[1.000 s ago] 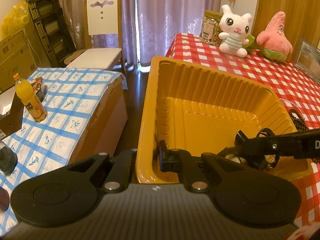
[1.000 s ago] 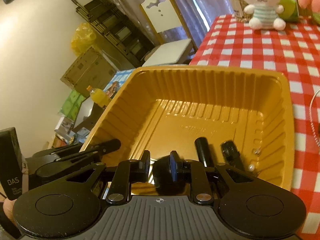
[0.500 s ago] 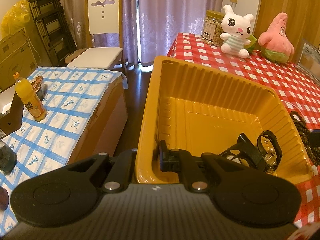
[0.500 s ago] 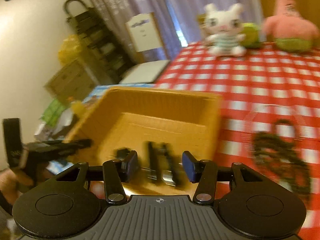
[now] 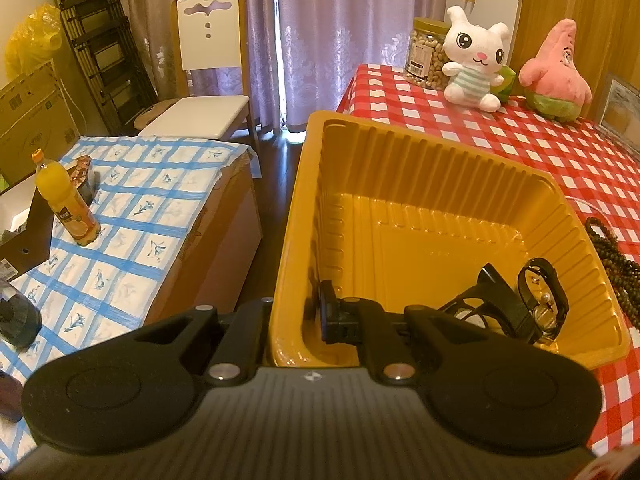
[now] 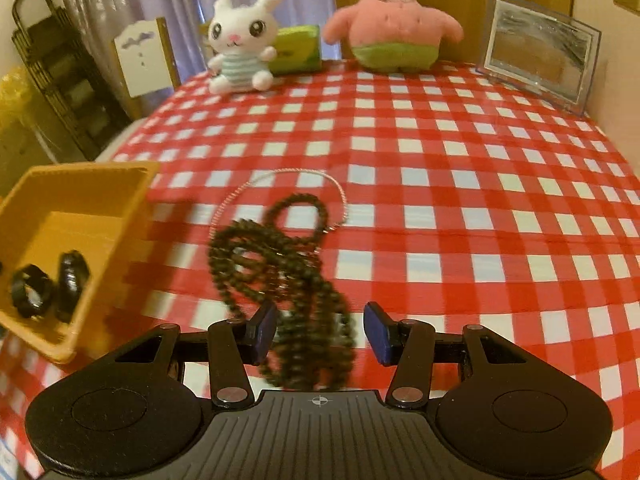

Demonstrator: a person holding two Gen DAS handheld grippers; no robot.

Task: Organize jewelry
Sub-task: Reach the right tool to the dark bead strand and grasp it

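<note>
My left gripper (image 5: 296, 316) is shut on the near wall of the yellow tray (image 5: 384, 148), one finger inside and one outside. A black watch (image 5: 540, 300) and other black bands lie in the tray's near right corner; they also show in the right wrist view (image 6: 44, 288). My right gripper (image 6: 320, 332) is open and empty, its blue pads on either side of a dark bead necklace (image 6: 280, 272) that lies heaped on the red checked tablecloth (image 6: 440, 160). A thin silver chain (image 6: 280, 176) lies looped behind the beads.
A white bunny plush (image 6: 240, 48), a pink star plush (image 6: 392, 28) and a framed picture (image 6: 540, 52) stand at the table's far edge. A nut jar (image 5: 428, 52) stands by the bunny. Left of the table are a blue-patterned surface with an orange drink bottle (image 5: 64, 200) and a white chair (image 5: 208, 80).
My right gripper let go of the watch in the tray, opened, left the tray and swung right over the bead necklace. The left gripper kept its hold on the tray wall.
</note>
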